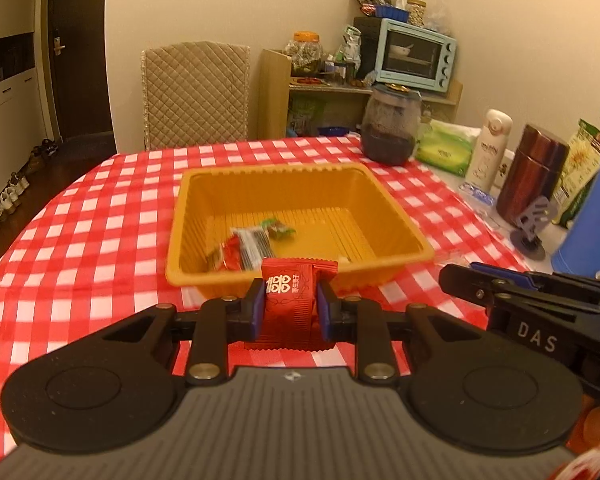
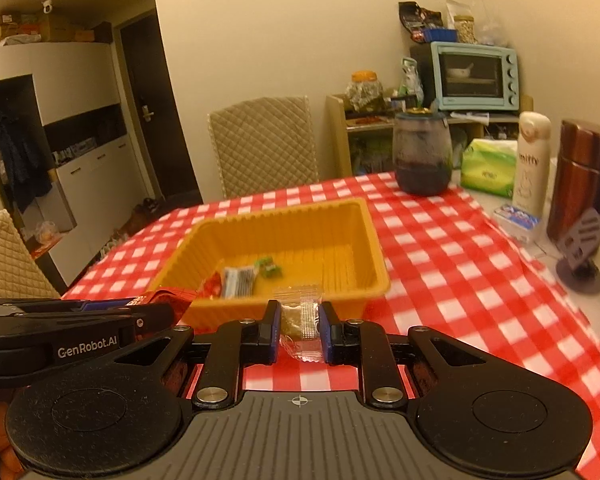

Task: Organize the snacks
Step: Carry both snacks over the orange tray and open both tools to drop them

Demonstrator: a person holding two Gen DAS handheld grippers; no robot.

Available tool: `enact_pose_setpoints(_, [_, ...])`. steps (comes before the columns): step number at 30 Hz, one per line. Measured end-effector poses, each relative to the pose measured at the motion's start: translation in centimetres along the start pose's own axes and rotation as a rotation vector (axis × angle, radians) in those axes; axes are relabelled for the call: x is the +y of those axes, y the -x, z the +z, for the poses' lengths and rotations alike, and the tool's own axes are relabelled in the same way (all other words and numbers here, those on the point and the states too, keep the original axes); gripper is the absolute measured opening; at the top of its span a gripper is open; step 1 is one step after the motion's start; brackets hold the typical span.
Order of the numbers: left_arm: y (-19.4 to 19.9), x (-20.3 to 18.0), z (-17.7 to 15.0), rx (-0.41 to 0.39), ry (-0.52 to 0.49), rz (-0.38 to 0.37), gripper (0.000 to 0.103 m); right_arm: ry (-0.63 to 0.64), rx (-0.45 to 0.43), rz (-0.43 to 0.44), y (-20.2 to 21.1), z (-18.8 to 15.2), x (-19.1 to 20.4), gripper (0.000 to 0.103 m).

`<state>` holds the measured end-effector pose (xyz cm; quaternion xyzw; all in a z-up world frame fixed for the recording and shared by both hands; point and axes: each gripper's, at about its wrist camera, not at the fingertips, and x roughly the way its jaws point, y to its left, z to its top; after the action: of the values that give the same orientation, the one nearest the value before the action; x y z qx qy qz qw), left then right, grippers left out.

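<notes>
Near edge of yellow tray (image 1: 384,196) | left gripper (image 1: 288,308) pinching red packet (image 1: 288,300) | right gripper (image 2: 300,330) pinching clear packet (image 2: 300,316) | my step: carrying both over | next: reach over rim, release.

Left tongs (image 1: 291,307): black arms, blue pads, silver screws, your "GenRobot.AI" marking.
Right tongs (image 2: 300,330): same build, "DAS" marking.

Red-and-white checked tablecloth (image 1: 100,216), orange tray (image 1: 204,184), red packet (image 1: 290,304), clear wrapper (image 2: 302,320)
</notes>
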<state>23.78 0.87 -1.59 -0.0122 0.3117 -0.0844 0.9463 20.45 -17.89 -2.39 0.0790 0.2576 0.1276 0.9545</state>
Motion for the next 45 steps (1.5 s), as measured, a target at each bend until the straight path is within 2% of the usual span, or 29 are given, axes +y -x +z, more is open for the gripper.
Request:
enact_pose_setpoints(10, [-3.4, 1.7, 3.4, -0.029, 0.013, -0.003, 0.024, -0.007, -0.013, -0.016, -3.9, 3.2, 0.5, 0.02])
enact_pose_setpoints(22, [-7.3, 4.1, 6.4, -0.046, 0.056, -0.005, 0.024, -0.065, 0.024, -0.035, -9.2, 5.2, -0.4, 0.02])
enact_pose_setpoints(27, [-9.0, 4.3, 6.6, -0.028, 0.061, -0.007, 0.024, -0.069, 0.05, -0.051, -11.6, 5.3, -0.8, 0.02])
enact_pose_setpoints(32, [-10.7, 4.4, 6.4, 0.01, 0.072, -0.021, 0.024, -0.127, 0.088, -0.045, -13.2, 5.1, -1.8, 0.02])
enact_pose_setpoints(40, [-12.0, 3.8, 6.0, 0.037, 0.084, -0.051, 0.025, -0.161, 0.107, -0.044, -13.5, 4.8, -2.5, 0.02])
enact_pose_setpoints(43, [-12.1, 3.9, 5.9, 0.033, 0.087, -0.035, 0.038, -0.166, 0.11, -0.05, -13.5, 4.7, -2.8, 0.02])
enact_pose_setpoints(45, [-12.0, 4.0, 6.0, 0.034, 0.072, -0.022, 0.038, -0.172, 0.112, -0.049, -13.5, 4.7, -3.0, 0.02])
